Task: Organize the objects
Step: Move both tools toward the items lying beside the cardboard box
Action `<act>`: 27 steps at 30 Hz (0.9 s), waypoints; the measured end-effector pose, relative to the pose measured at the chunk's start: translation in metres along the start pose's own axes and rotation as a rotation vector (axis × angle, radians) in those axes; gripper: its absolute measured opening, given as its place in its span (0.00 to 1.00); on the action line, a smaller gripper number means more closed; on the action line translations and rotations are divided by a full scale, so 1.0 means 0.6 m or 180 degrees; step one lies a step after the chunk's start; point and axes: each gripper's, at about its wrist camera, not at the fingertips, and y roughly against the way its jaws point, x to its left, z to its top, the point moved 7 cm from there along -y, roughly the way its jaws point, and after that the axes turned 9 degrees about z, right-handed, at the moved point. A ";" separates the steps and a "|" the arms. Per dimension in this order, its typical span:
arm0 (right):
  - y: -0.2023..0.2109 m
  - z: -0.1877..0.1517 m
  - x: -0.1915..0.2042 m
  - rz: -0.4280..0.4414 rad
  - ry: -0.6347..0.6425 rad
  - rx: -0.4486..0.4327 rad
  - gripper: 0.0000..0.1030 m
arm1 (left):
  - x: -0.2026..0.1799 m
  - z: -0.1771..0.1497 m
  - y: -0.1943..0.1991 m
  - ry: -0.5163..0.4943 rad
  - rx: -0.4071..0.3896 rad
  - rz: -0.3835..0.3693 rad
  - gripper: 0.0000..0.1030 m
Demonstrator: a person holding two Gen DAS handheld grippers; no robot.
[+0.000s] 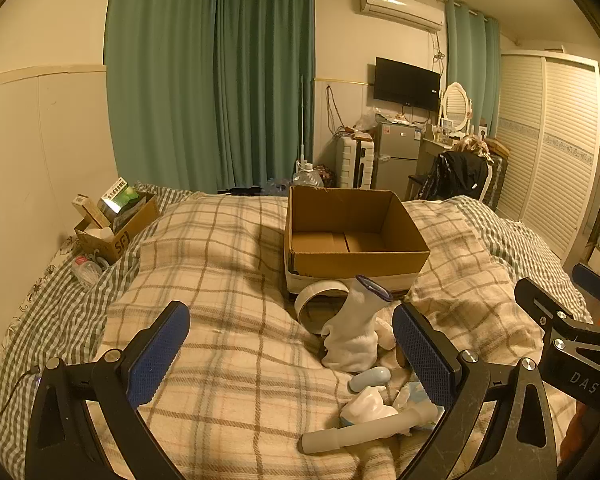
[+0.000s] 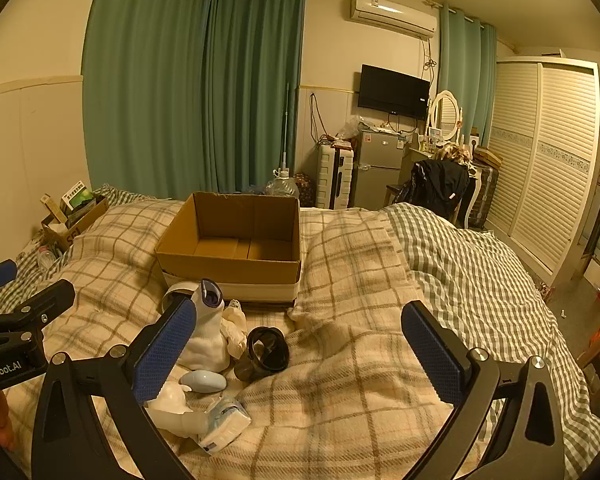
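Presently, a white sock [image 1: 354,330] stands bunched on the bed [image 1: 228,264] just before the open cardboard box [image 1: 354,226] — a pale blue oval object [image 1: 369,378], white tube [image 1: 364,428] and dark cup [image 2: 266,354] lie near it. Left hand-held gripper [image 1: 296,354] and right hand-held gripper [image 2: 300,354] — both spread wide, holding nothing.

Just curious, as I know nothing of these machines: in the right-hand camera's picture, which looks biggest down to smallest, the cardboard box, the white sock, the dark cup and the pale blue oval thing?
1. Cardboard box, though farthest.
2. White sock.
3. Dark cup.
4. Pale blue oval thing.
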 end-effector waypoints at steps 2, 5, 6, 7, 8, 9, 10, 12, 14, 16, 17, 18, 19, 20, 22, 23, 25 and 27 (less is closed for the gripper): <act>0.000 0.000 0.001 0.0000 0.0002 -0.0003 1.00 | 0.001 0.001 0.000 0.0001 0.0000 0.0000 1.00; 0.000 0.000 0.001 -0.0002 0.0003 -0.0003 1.00 | 0.001 0.001 -0.001 0.0005 0.0000 0.0002 1.00; 0.000 0.000 0.001 -0.0003 0.0002 -0.0003 1.00 | 0.001 0.001 -0.001 0.0005 0.0001 0.0003 1.00; 0.000 0.000 0.001 -0.0003 0.0002 -0.0002 1.00 | 0.001 0.001 -0.001 0.0002 0.0002 0.0005 1.00; 0.000 0.000 0.001 -0.0003 0.0002 -0.0002 1.00 | 0.001 0.001 -0.001 0.0002 -0.0002 0.0007 1.00; 0.000 -0.001 0.001 -0.0005 0.0003 -0.0002 1.00 | 0.002 0.002 0.000 0.0001 -0.0003 0.0011 1.00; 0.001 0.001 -0.001 -0.0007 0.0001 -0.0002 1.00 | 0.002 0.003 0.000 0.0001 -0.0001 0.0013 1.00; 0.001 0.002 -0.001 -0.0015 -0.0001 0.0000 1.00 | 0.002 0.003 0.000 0.0002 -0.0001 0.0014 1.00; 0.002 0.005 -0.002 -0.0021 -0.0007 -0.0005 1.00 | 0.003 0.005 -0.001 0.0004 0.0002 0.0019 1.00; 0.003 0.007 -0.003 -0.0019 -0.0011 -0.0021 1.00 | 0.003 0.005 -0.001 0.0014 0.0008 0.0017 1.00; 0.003 0.008 -0.002 -0.0014 -0.0008 -0.0027 1.00 | 0.003 0.005 -0.002 0.0020 0.0013 0.0014 1.00; 0.002 0.010 -0.003 -0.0014 -0.0003 -0.0026 1.00 | 0.003 0.005 -0.002 0.0022 0.0017 0.0012 1.00; 0.002 0.011 -0.002 -0.0018 0.0007 -0.0021 1.00 | 0.003 0.005 -0.003 0.0021 0.0022 0.0012 1.00; 0.002 0.012 -0.002 -0.0019 0.0023 -0.0014 1.00 | 0.002 0.005 -0.004 0.0017 0.0031 0.0012 1.00; 0.000 0.017 -0.002 -0.0021 0.0064 -0.0002 1.00 | 0.000 0.004 -0.006 0.0011 0.0037 0.0015 1.00; 0.000 0.021 -0.003 -0.0023 0.0084 -0.0003 1.00 | -0.001 0.005 -0.007 0.0008 0.0042 0.0017 1.00; 0.001 0.029 -0.004 -0.0045 0.0126 -0.0017 1.00 | -0.004 0.003 -0.010 0.0004 0.0054 0.0015 1.00; 0.002 0.033 -0.009 -0.0070 0.0145 -0.0024 1.00 | -0.008 -0.002 -0.015 -0.0013 0.0081 0.0016 1.00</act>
